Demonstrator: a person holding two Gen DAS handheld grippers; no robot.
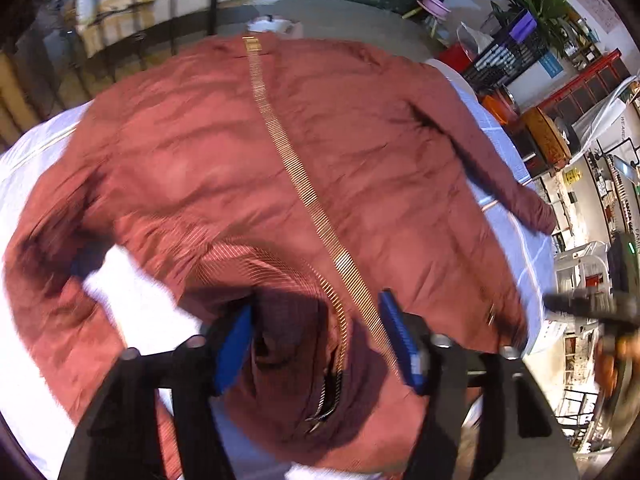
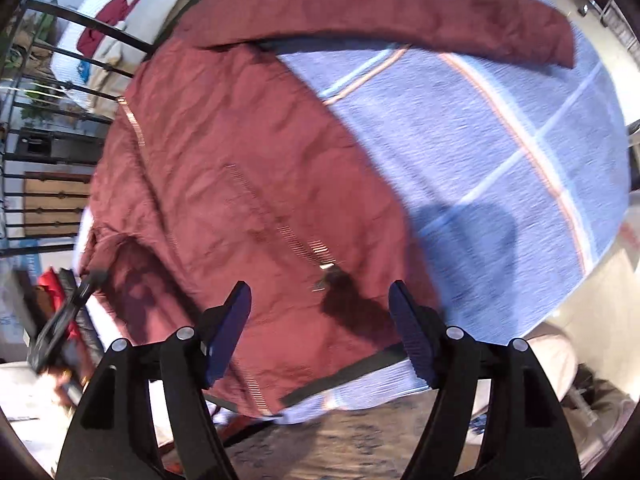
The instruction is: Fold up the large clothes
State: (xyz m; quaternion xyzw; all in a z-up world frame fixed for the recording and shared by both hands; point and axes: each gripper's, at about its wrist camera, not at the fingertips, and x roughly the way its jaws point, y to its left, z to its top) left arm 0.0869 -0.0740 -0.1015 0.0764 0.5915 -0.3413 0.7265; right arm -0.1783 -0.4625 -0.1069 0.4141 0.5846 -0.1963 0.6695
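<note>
The left claw hangs spread, its blue ribbed pads apart and pinching nothing, pointing steeply down over the collar end of a rust-red zip-front jacket. The gold zipper runs away from this claw up the picture, so the garment's long axis lies straight ahead of it, collar nearest and hem farthest. The right claw is likewise spread and empty, hovering above the jacket's body near a short pocket zip, with nothing between its pads.

The jacket lies flat, front up, on a pale blue cloth with light stripes covering the bench. One long sleeve stretches out sideways across the bare cloth, well apart from the body; in the left view the other sleeve curves round towards the collar.

Judging by this layout, the folding has barely begun. The outstretched sleeve lies on the right claw's side, so that hand looks better placed to bring it in across the body.
</note>
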